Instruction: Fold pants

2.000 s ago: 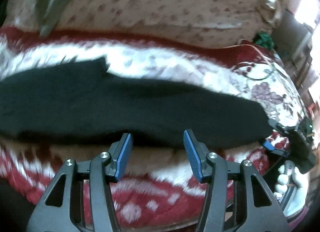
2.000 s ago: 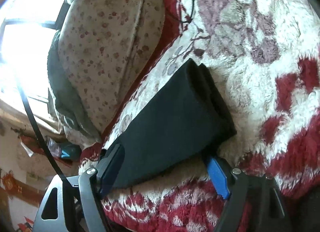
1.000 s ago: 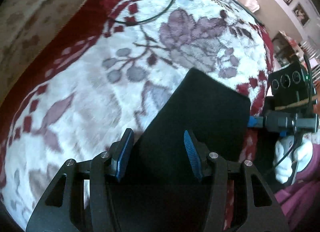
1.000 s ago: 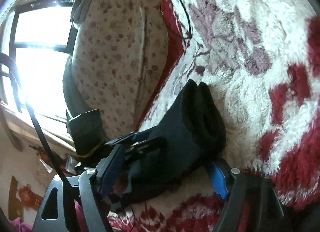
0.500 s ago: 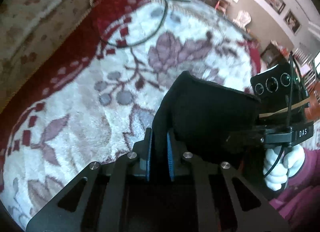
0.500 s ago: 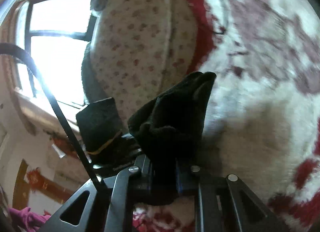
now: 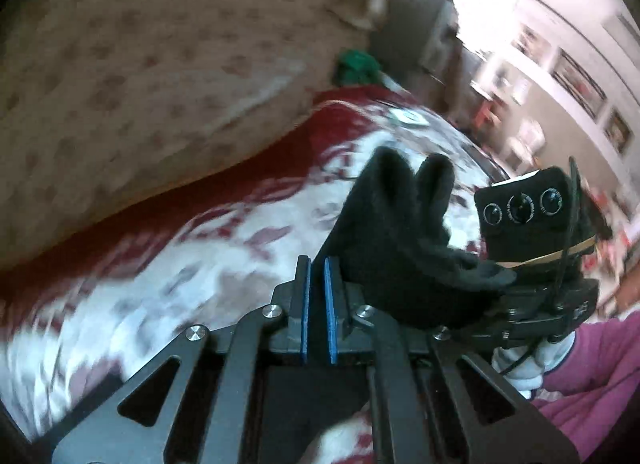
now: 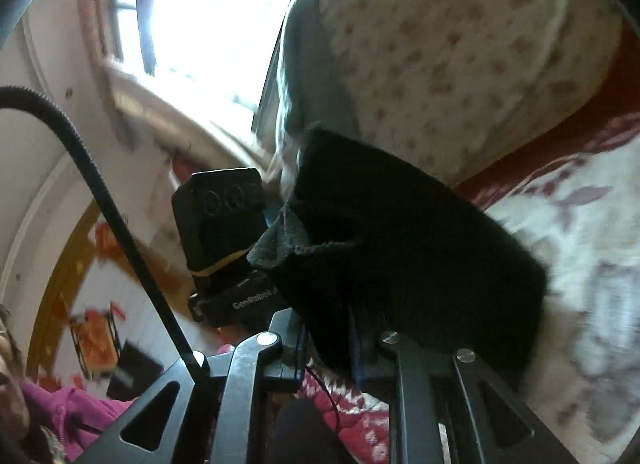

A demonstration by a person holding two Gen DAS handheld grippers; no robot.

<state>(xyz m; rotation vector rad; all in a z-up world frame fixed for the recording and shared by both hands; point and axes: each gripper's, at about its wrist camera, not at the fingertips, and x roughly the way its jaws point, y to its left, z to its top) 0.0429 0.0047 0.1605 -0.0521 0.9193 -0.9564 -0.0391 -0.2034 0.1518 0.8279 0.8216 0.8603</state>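
Observation:
The black pants (image 7: 396,240) are lifted off the red and white fleece blanket (image 7: 192,276). My left gripper (image 7: 316,276) is shut on one corner of the pants' end. My right gripper (image 8: 332,328) is shut on the other corner, and the black cloth (image 8: 400,232) hangs over its jaws and hides the pads. The two grippers are close together. The right gripper's camera box (image 7: 528,208) shows just right of the cloth in the left wrist view. The left gripper's camera box (image 8: 220,220) shows left of the cloth in the right wrist view.
A cream flowered sofa back (image 7: 132,76) rises behind the blanket. A grey cloth (image 8: 308,64) hangs over the sofa back near a bright window (image 8: 216,8). A green item (image 7: 356,64) lies at the sofa's far end. The person's pink sleeve (image 7: 592,376) is at right.
Both grippers closed on the end of the pants, then raised it off the blanket. The views have tilted up toward the sofa back and the room.

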